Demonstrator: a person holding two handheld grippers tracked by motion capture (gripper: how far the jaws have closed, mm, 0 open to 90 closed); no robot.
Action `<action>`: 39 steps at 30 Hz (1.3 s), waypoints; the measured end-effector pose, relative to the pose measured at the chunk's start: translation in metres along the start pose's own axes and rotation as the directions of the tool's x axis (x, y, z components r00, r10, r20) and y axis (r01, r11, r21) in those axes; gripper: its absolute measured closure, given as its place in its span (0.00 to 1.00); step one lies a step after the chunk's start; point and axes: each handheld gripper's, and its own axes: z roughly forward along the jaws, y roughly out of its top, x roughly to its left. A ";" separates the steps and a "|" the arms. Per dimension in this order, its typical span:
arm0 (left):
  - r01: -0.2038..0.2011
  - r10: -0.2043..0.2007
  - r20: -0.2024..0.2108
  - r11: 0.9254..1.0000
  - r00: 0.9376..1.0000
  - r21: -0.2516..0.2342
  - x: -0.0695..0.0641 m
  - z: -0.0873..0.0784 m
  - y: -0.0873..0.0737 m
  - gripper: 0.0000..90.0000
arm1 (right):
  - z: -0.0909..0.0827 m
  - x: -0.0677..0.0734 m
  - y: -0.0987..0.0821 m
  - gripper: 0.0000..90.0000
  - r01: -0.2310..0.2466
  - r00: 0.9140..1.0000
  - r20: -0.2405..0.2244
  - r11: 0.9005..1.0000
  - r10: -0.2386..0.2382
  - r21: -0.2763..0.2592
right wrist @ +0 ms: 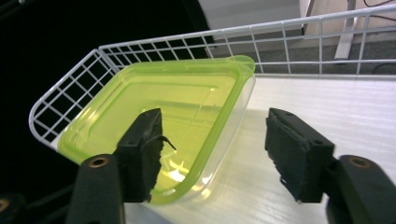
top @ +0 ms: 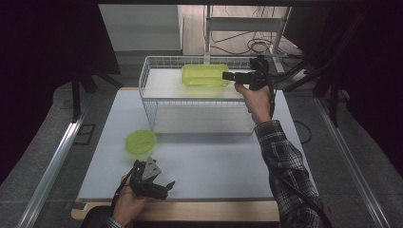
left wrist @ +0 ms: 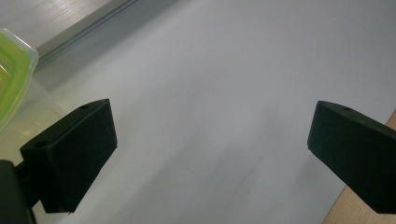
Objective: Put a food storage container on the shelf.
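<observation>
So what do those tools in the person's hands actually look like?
Both are black hand-held devices. The left gripper carries a grey three-cornered plate; its fingers are blocky black pads. The right gripper trails a black cable along a checked plaid sleeve.

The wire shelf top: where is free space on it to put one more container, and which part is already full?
On the wire shelf, the white top left of the green container, toward the left rail, is bare. The right end is crowded: the right gripper sits at the container's edge, jaws apart. The mat below is also free.
</observation>
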 end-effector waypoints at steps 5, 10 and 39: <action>0.037 -0.037 0.007 0.999 0.999 -0.018 0.003 -0.002 0.000 0.02 | -0.009 -0.001 -0.006 0.34 0.042 0.999 -0.009 0.999 -0.042 0.000; 0.055 -0.055 0.009 0.998 0.998 -0.030 0.004 -0.003 0.000 0.02 | -0.019 -0.001 -0.012 0.29 0.071 0.997 -0.024 0.997 -0.071 0.001; 0.068 -0.069 -0.001 0.998 0.998 -0.014 0.007 -0.008 0.001 0.04 | -0.052 0.013 -0.066 0.10 0.285 0.957 -0.061 0.958 -0.283 0.036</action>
